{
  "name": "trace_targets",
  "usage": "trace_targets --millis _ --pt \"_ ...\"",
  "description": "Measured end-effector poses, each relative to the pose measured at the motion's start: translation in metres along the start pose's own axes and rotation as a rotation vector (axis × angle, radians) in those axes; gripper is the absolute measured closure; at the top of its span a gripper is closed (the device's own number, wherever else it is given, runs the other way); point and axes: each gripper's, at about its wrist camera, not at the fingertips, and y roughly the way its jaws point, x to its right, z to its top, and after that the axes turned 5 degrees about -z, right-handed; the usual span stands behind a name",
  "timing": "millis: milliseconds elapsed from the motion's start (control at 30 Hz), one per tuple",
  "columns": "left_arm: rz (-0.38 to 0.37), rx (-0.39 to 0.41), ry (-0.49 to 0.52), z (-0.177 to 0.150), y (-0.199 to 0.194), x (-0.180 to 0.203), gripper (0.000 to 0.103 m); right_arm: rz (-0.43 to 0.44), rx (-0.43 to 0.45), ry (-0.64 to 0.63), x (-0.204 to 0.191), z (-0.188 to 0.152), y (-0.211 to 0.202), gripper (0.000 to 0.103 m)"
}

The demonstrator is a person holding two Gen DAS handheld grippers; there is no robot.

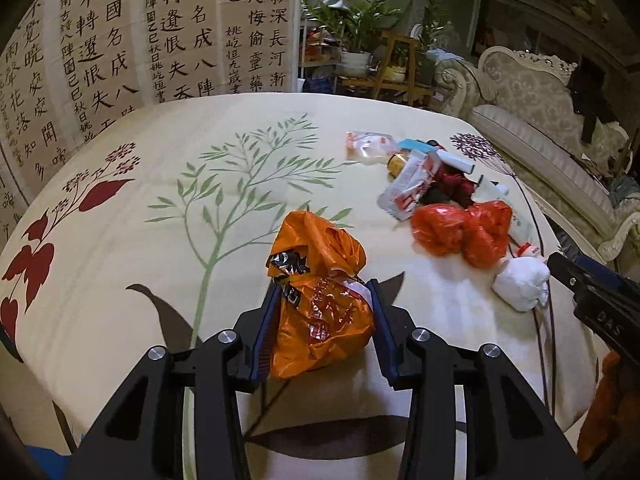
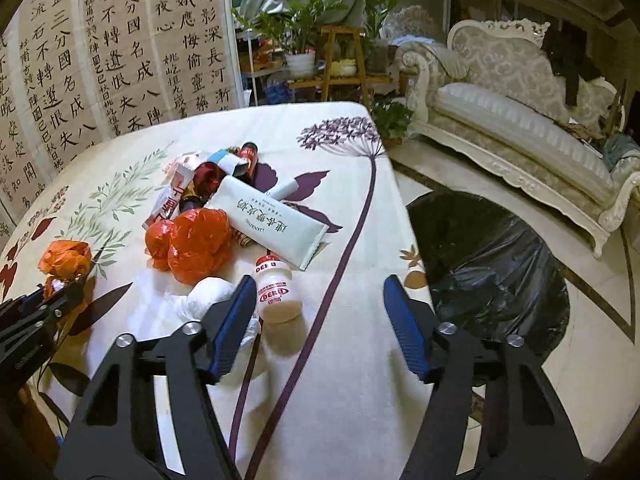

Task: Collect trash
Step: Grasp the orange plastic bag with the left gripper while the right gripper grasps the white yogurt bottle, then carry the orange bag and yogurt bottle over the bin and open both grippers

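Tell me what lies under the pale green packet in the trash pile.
The pale green packet rests on a red plastic bag and small dark bottles. Whatever else lies beneath is covered.

We are looking past the table [image 2: 340, 360] in its floral cloth: calligraphy panels [image 1: 120, 40] are hanging behind it, potted plants [image 2: 300, 28] are crowding a wooden stand beyond, and a carved pale sofa [image 2: 520, 112] is sitting to its right on glossy floor [image 2: 592, 360].
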Motion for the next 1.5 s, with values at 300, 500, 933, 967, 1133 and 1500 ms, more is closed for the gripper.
trace_targets --millis 300,500,933,967,1133,1500 --pt "-0.025 -0.006 0.002 0.003 0.005 0.002 0.06 0.028 -0.042 -0.03 -0.011 0.002 0.017 0.062" --pt "-0.039 -0.002 0.015 0.007 0.007 0.012 0.06 0.056 -0.049 -0.027 -0.01 0.0 0.017 0.075" --pt "-0.124 0.017 0.08 0.015 0.002 0.06 0.06 -0.014 0.039 0.022 0.029 0.002 -0.011 0.075" --pt "-0.138 0.019 0.092 0.016 0.002 0.068 0.06 -0.037 0.048 0.035 0.037 0.003 -0.013 0.075" --pt "-0.202 0.022 0.153 0.022 0.006 0.109 0.06 -0.116 0.058 0.098 0.078 0.003 -0.01 0.075" --pt "-0.303 -0.008 0.286 0.028 0.029 0.195 0.06 -0.227 0.026 0.207 0.15 -0.005 0.019 0.075"
